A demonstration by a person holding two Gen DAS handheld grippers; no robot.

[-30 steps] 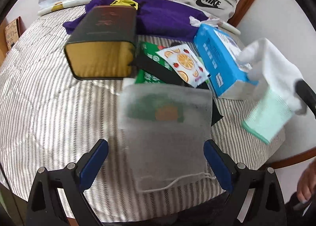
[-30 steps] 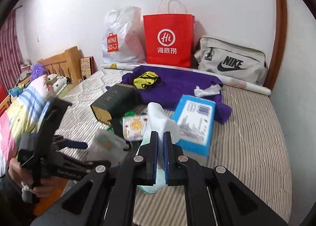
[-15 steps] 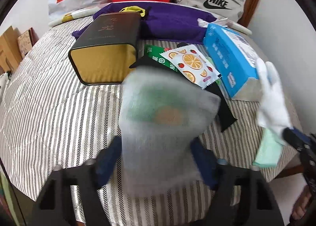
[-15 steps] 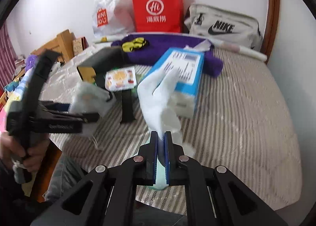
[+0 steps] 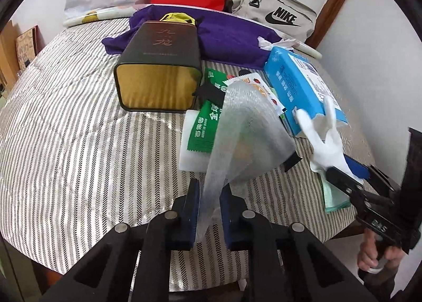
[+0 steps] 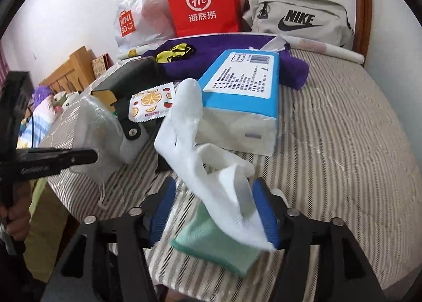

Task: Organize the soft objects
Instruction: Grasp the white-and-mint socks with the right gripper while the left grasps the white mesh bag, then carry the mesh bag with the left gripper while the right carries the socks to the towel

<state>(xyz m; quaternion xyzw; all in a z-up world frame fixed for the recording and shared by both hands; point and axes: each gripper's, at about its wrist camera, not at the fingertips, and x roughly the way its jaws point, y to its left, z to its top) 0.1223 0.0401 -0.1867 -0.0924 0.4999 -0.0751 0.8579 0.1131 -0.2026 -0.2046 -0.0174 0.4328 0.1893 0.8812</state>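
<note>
Mesh pouch (image 5: 245,138), translucent white, is clamped at its lower edge between the closed pads of the left gripper (image 5: 209,209) and rises above the striped bedspread (image 5: 66,130). Left of it lies a dark box (image 5: 161,64) with a gold end. Behind the pouch lie a green sachet (image 5: 204,124) and a fruit-print sachet (image 6: 151,103). Further right stands a blue tissue pack (image 6: 242,86). At the right, the white sock (image 6: 211,165), with a mint-green cuff, drapes across the right gripper (image 6: 213,212); its blue pads stand spread apart and do not pinch the sock.
</note>
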